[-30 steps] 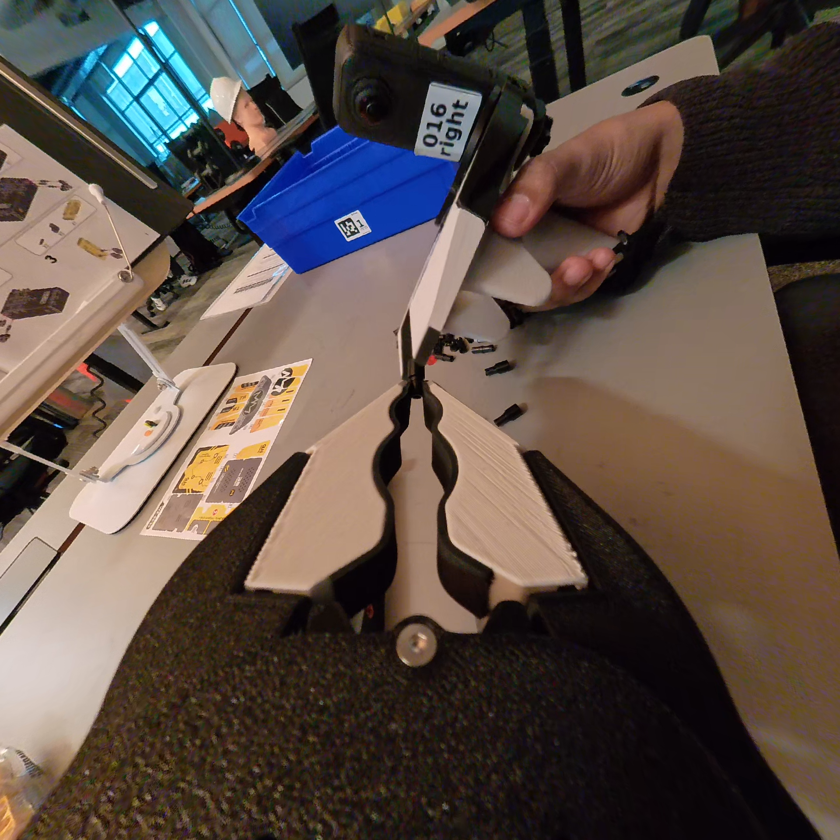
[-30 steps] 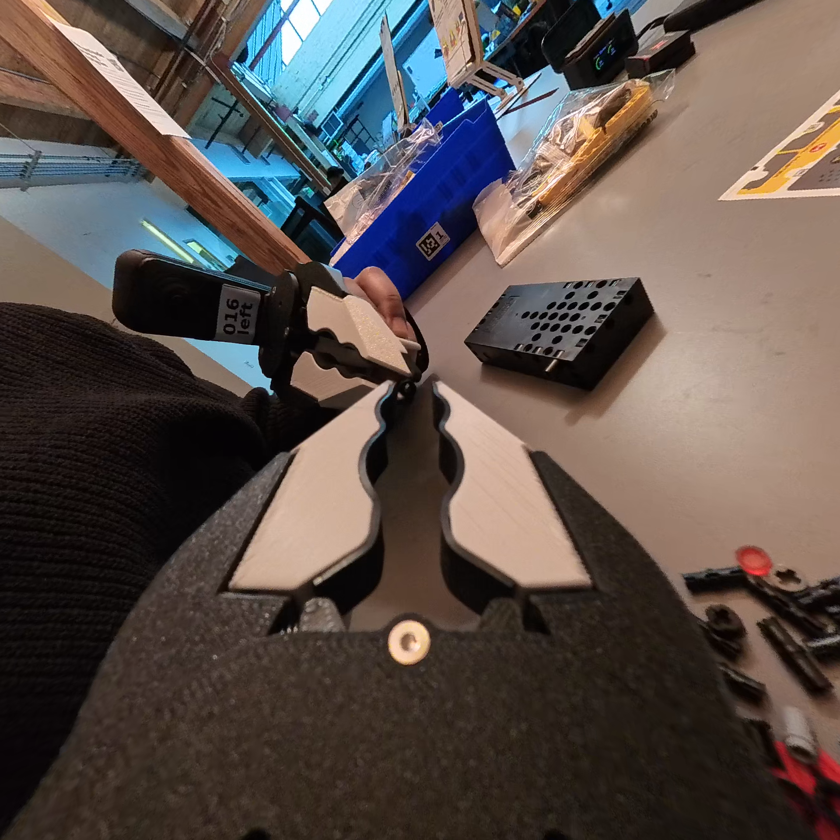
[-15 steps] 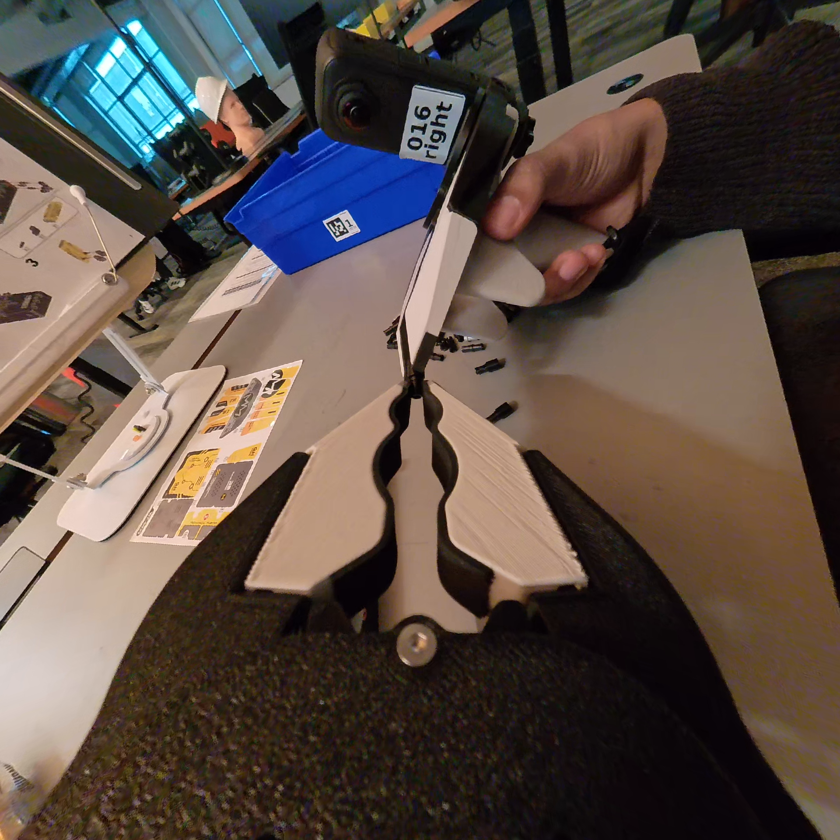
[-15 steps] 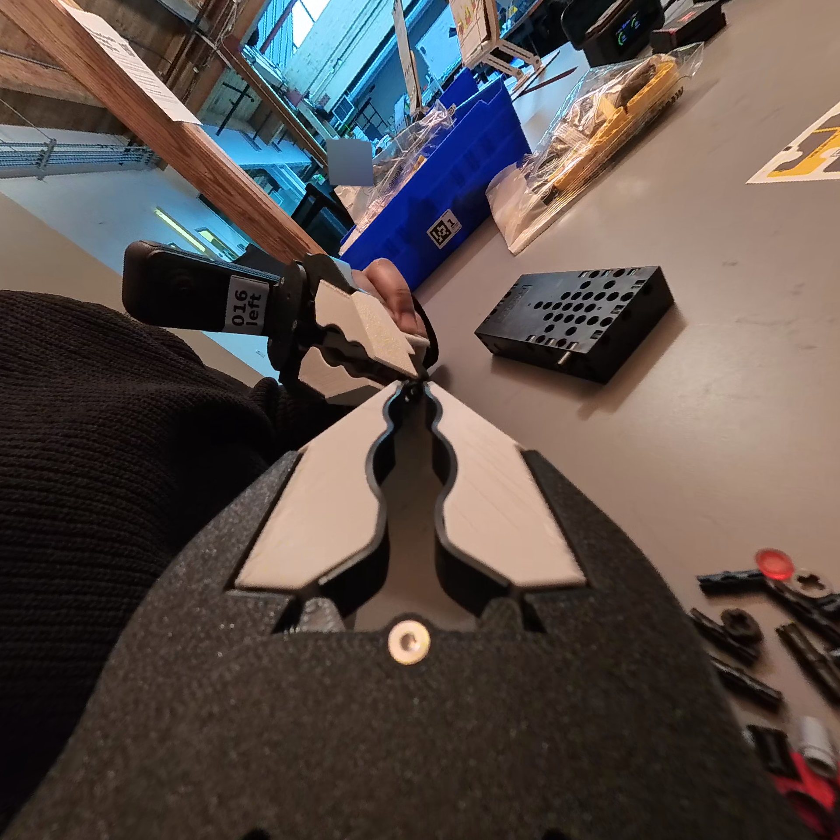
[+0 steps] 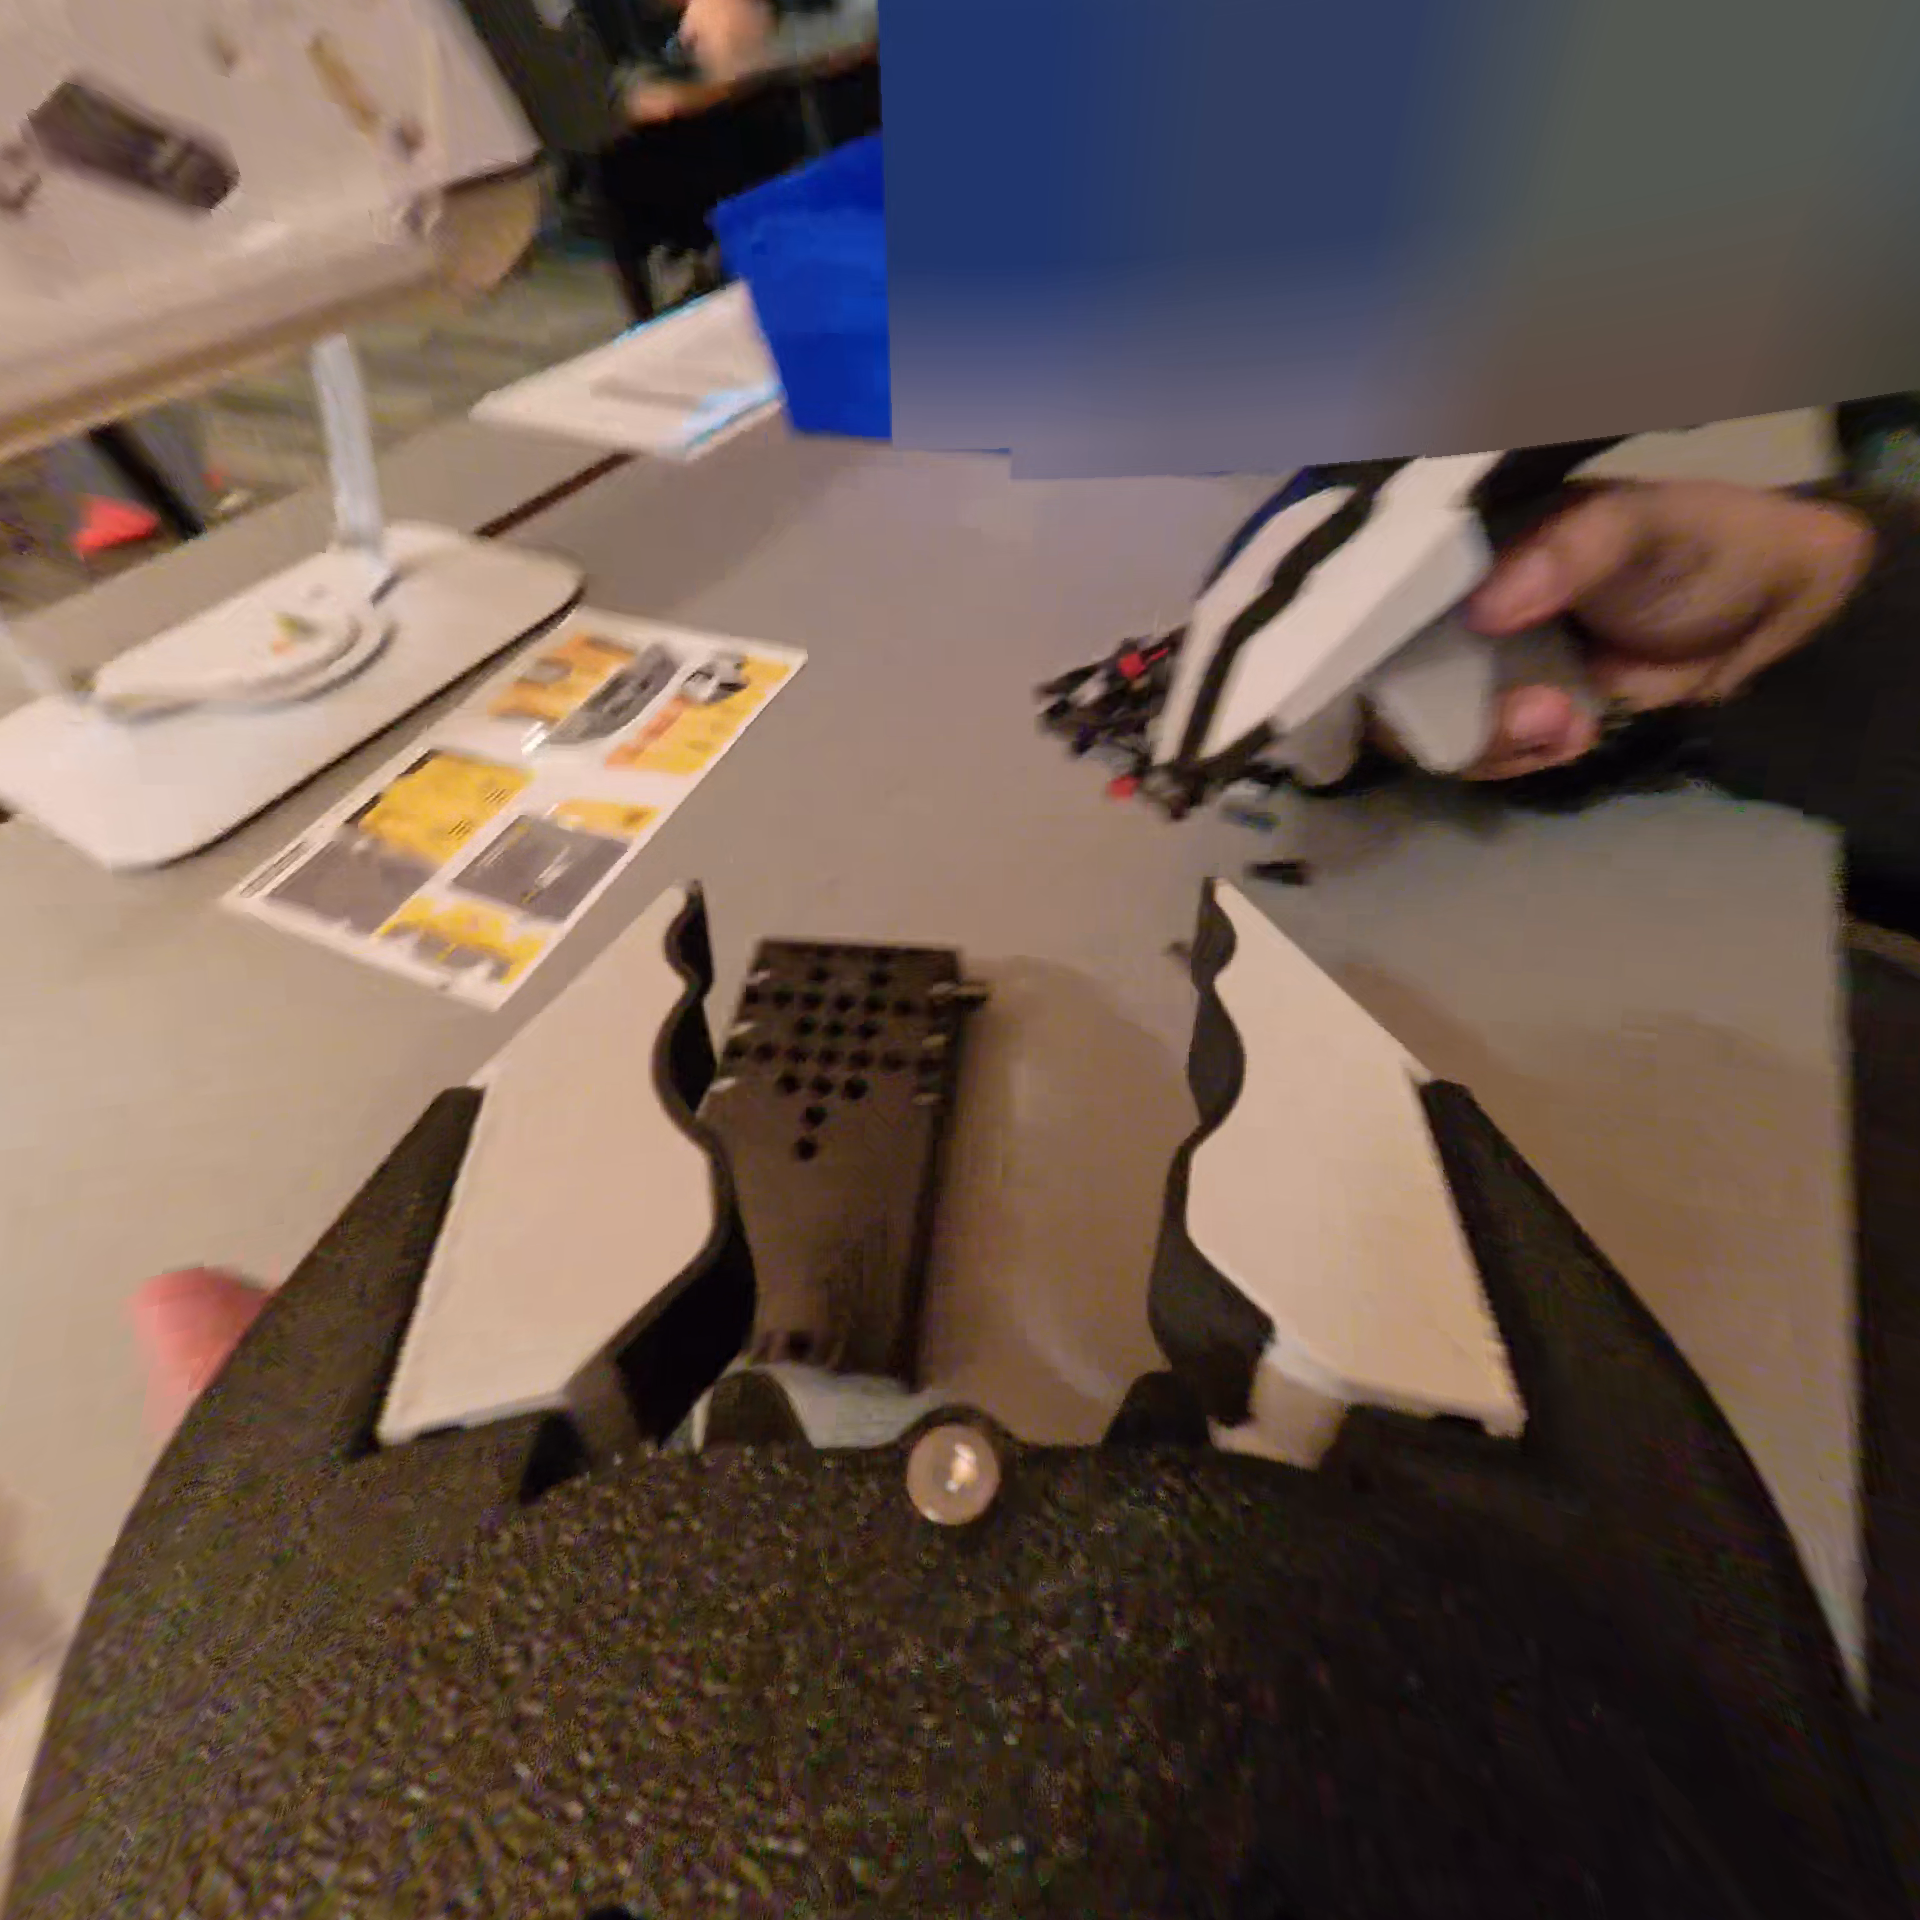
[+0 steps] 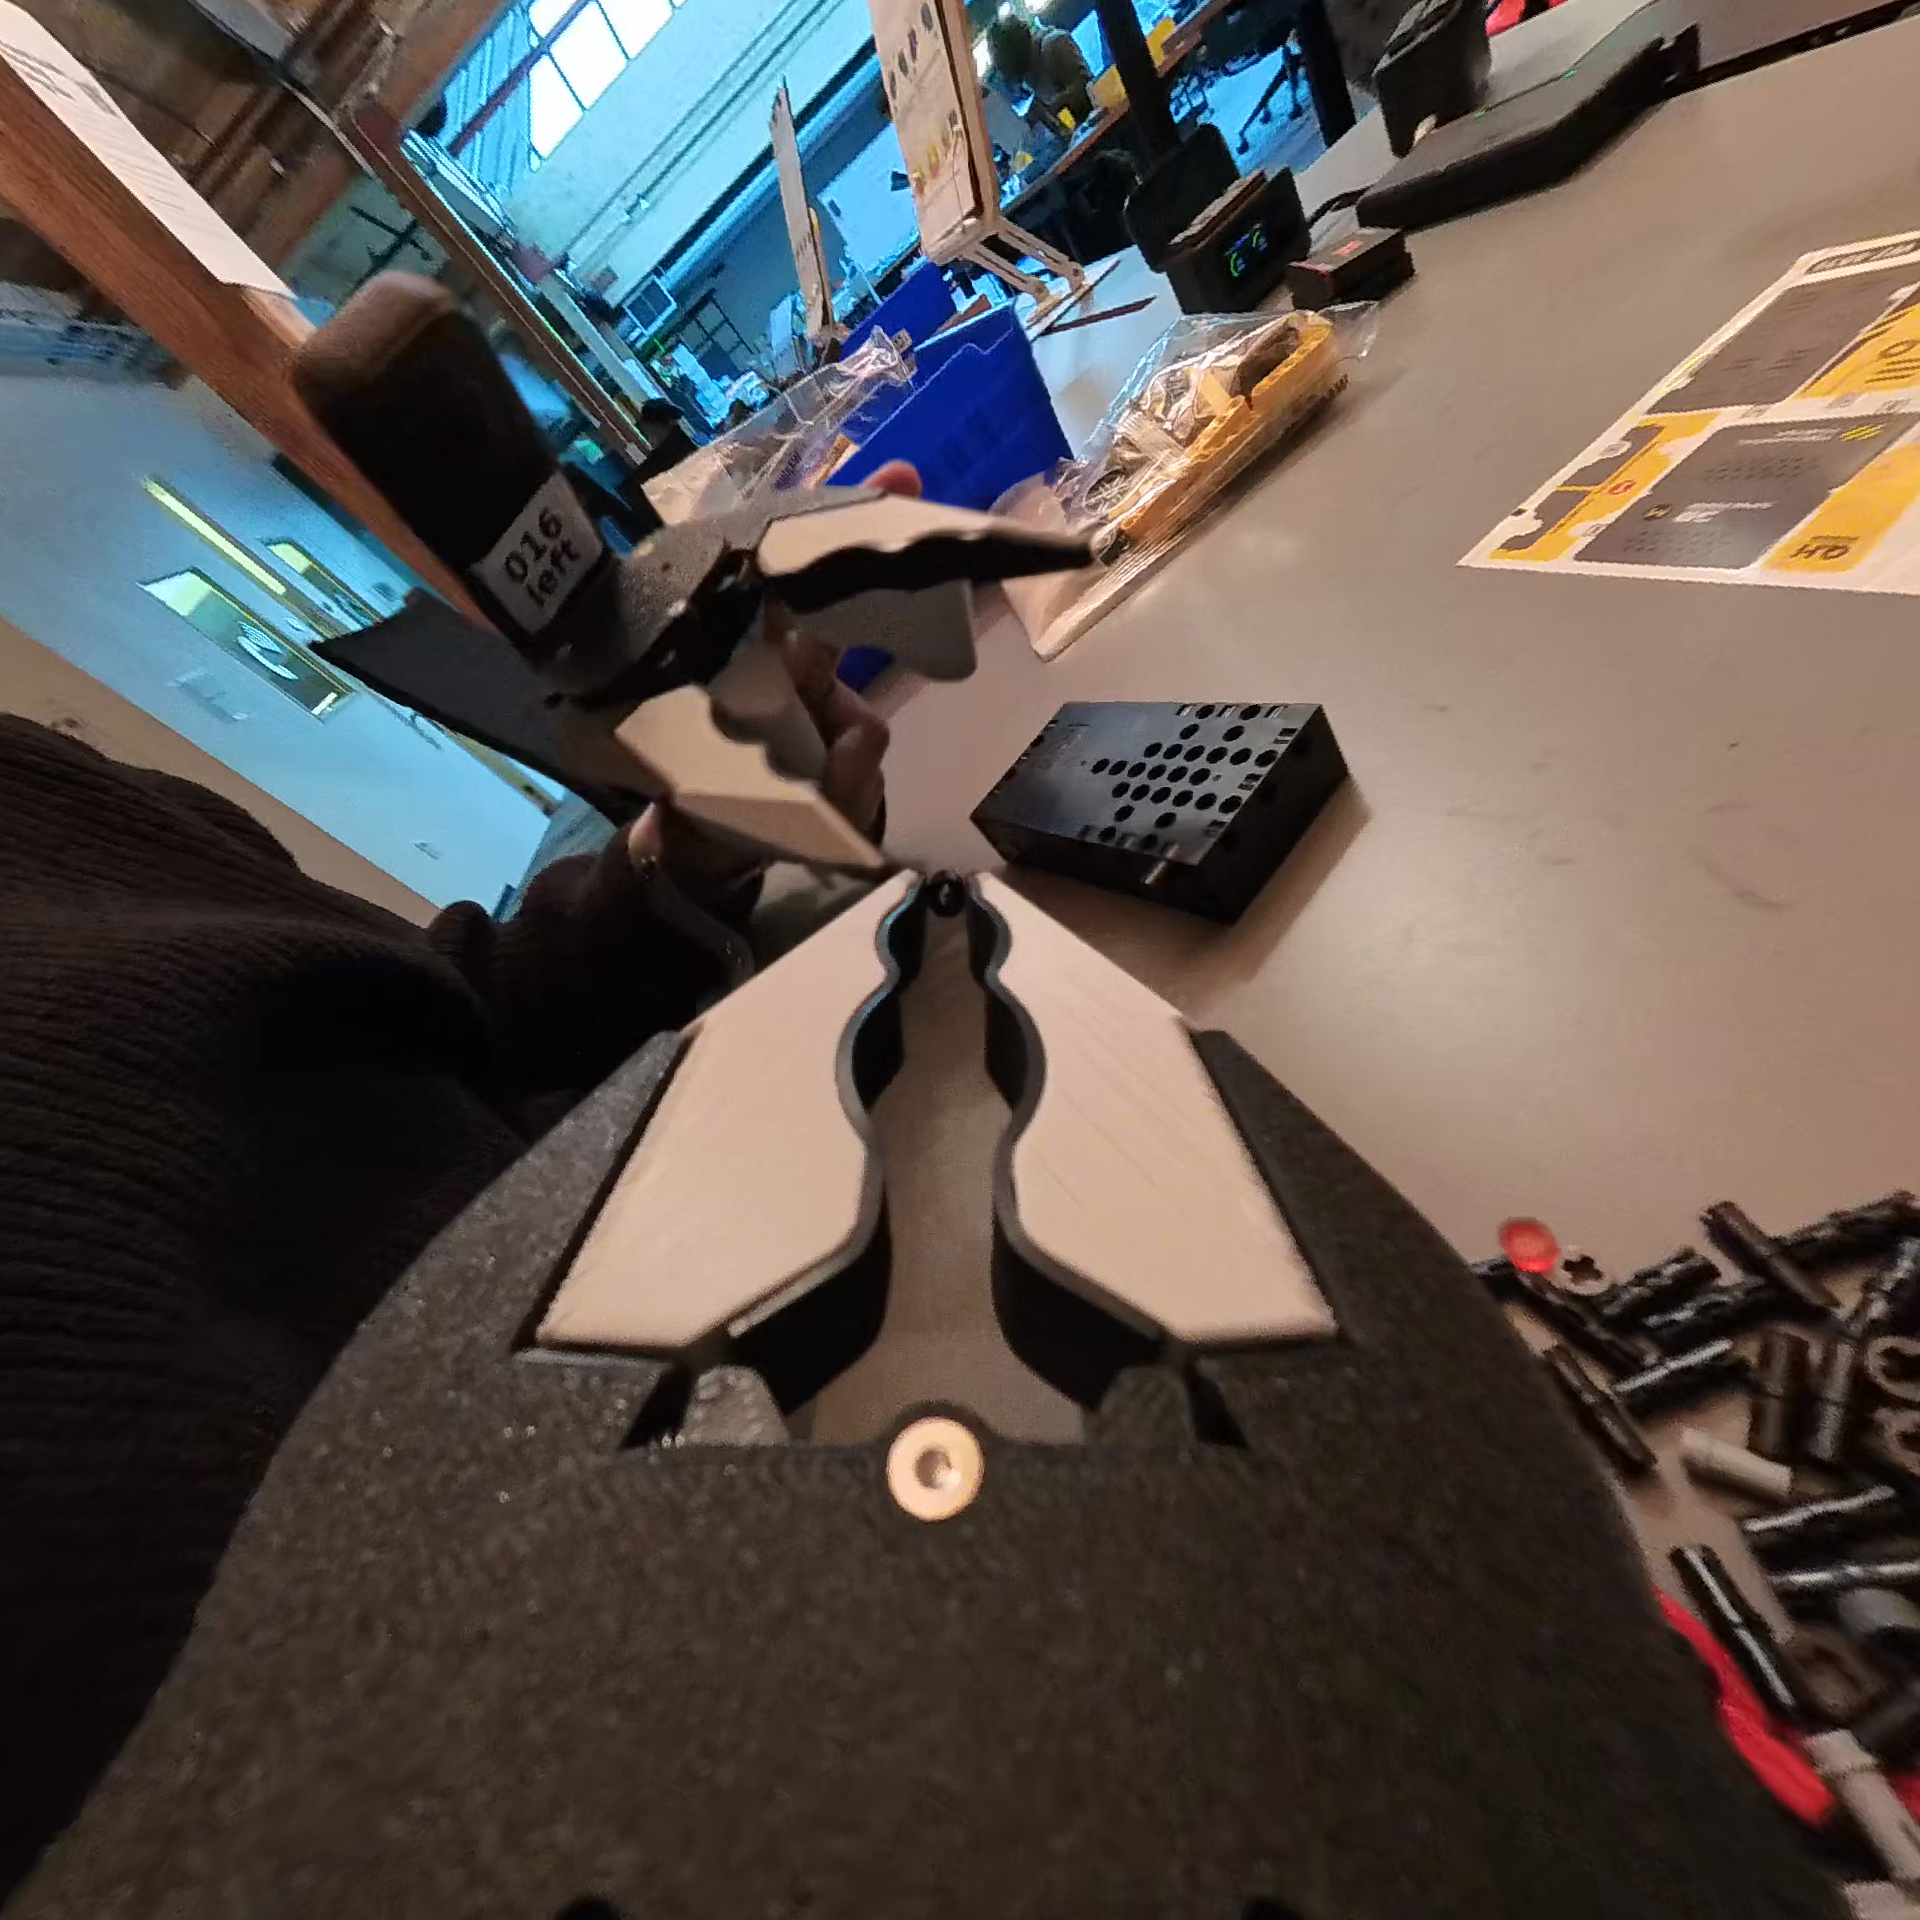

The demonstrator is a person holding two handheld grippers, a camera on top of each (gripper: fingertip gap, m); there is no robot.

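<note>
The black block (image 5: 842, 1101) is a flat rectangular slab, its top face drilled with round holes set in an arrow-like cluster, with more holes and a small peg along its sides. It lies flat on the grey table (image 5: 935, 644). In the left wrist view it sits between the fingers of the left gripper (image 5: 945, 914), closer to the left finger (image 5: 582, 1174) than to the right one; the fingers are spread wide and grip nothing. Whether the left finger touches the block cannot be told, as the picture is smeared by motion.

The right gripper (image 6: 943, 891) has its fingers drawn nearly together on a tiny black piece (image 6: 945, 896) pinched at the very tips; its shape is too small to make out. The block (image 6: 1164, 805) lies just beyond and to the right of these tips, apart from them. The left gripper (image 6: 904, 665) hangs open just past the tips to the left, above the table.

A heap of small black parts (image 6: 1766, 1382), with some red ones, lies to the right of the right fingers and is cut off by the frame edge. A yellow-and-grey sheet (image 5: 520, 800) lies beyond the left finger. A mosaic patch covers the upper part of the left wrist view.
</note>
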